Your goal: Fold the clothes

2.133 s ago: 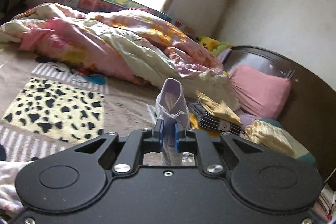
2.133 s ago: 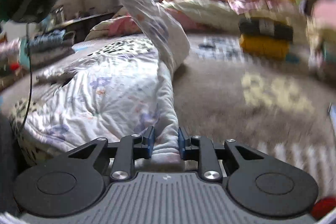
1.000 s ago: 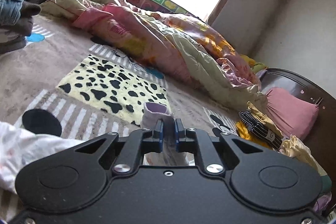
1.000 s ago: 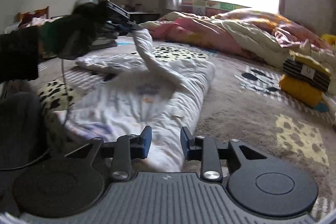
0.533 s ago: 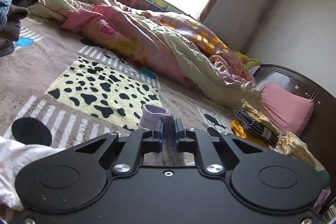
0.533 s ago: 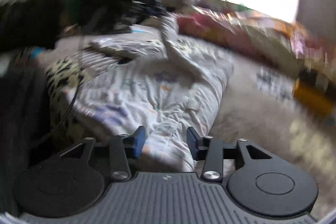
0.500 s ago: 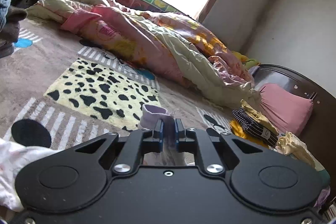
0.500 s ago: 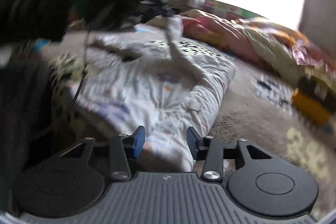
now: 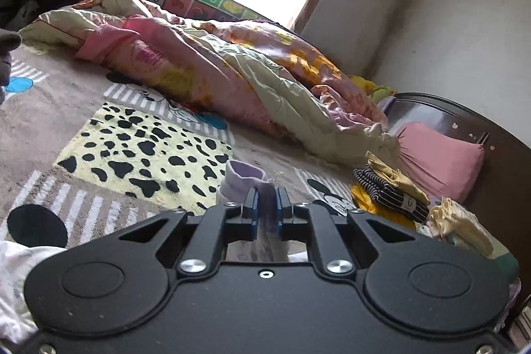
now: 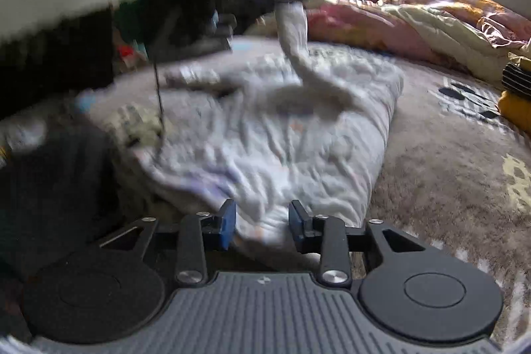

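Bed blanket carries a white garment; left gripper jaws pinch its lavender cuff, while right gripper jaws gape apart at lower centre.

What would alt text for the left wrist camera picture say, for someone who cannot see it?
A black two-fingered claw pinches the lilac cuff of a pale garment, held low over a bed covered by a grey blanket with a yellow, black-spotted patch. Behind lie a crumpled pink and cream quilt, a small stack of folded clothes and a pink pillow.
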`<action>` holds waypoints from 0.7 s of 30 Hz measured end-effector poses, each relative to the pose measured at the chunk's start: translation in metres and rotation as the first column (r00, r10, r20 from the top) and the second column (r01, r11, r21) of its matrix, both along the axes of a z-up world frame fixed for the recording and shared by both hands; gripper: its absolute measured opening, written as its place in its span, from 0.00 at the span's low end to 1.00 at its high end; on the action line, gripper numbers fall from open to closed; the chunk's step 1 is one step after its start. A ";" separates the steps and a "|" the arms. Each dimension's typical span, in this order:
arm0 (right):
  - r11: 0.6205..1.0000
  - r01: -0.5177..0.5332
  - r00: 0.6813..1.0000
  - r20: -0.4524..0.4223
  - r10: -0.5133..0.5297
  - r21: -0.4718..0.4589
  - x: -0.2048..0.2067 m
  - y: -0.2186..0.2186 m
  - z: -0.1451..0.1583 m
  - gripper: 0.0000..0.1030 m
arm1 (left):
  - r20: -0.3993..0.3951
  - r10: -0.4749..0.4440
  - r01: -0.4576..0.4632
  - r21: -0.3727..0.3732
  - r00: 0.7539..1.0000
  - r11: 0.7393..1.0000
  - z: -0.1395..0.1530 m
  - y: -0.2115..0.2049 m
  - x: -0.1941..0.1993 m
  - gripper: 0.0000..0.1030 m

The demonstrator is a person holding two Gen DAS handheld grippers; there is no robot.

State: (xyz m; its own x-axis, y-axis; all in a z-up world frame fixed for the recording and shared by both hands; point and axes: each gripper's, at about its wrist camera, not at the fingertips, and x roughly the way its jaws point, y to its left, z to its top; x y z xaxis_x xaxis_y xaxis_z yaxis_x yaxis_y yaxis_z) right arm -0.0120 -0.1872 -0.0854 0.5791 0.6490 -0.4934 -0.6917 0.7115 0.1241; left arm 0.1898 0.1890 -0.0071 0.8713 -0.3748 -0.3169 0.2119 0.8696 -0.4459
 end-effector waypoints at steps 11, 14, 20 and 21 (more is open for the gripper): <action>0.909 0.243 0.964 -0.191 -0.187 0.337 0.118 -0.017 0.010 0.35 | 0.181 -0.175 0.164 0.072 0.968 0.984 0.027 -0.032 -0.028 0.08; 0.836 0.299 0.931 -0.334 -0.149 0.460 0.172 -0.037 0.012 0.33 | 0.246 -0.315 0.278 0.174 0.917 0.945 0.037 -0.052 -0.036 0.08; 0.750 0.399 0.830 -0.556 -0.049 0.528 0.281 -0.050 -0.005 0.33 | 0.216 -0.609 0.500 0.400 0.763 0.768 0.034 -0.092 -0.058 0.08; 0.761 0.419 0.807 -0.588 -0.062 0.495 0.295 -0.047 -0.012 0.33 | 0.199 -0.645 0.525 0.432 0.737 0.733 0.032 -0.098 -0.062 0.08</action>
